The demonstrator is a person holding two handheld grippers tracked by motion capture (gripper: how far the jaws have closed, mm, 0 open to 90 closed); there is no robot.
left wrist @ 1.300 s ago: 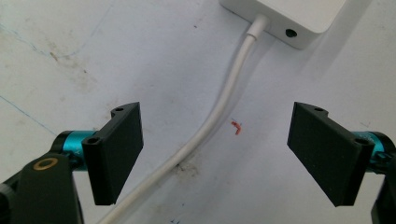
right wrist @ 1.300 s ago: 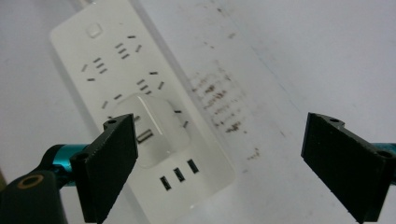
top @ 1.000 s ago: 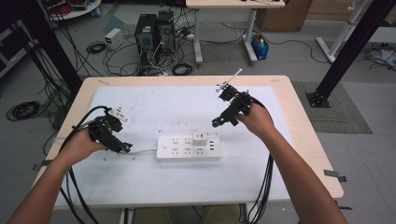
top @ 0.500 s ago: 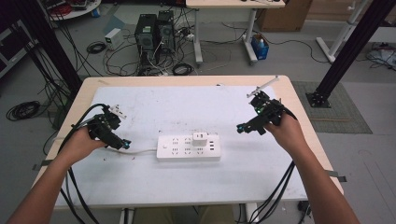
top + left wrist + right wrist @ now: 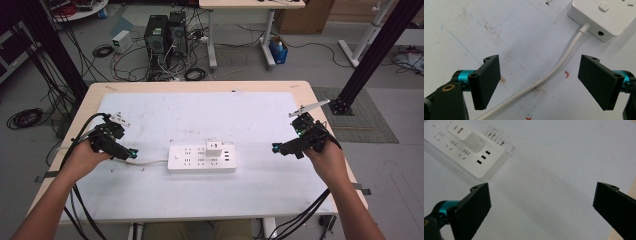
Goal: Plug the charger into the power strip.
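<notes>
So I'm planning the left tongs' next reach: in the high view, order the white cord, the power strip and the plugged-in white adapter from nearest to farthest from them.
1. White cord: just right of the left tongs, running on between their open jaws in the left gripper view.
2. Power strip: table middle, where the cord ends.
3. White adapter: on the strip's far row, toward its right end.

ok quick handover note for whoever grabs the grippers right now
Left gripper: open, low over the strip's cord, jaws either side, not pinching.
Right gripper: open, empty, over bare mat right of the strip.
Power strip lies mid-table with a white plug seated in it.
Done: plug is in.
Left: probably nothing but pulling both grippers clear; check the plug sits fully home.
</notes>
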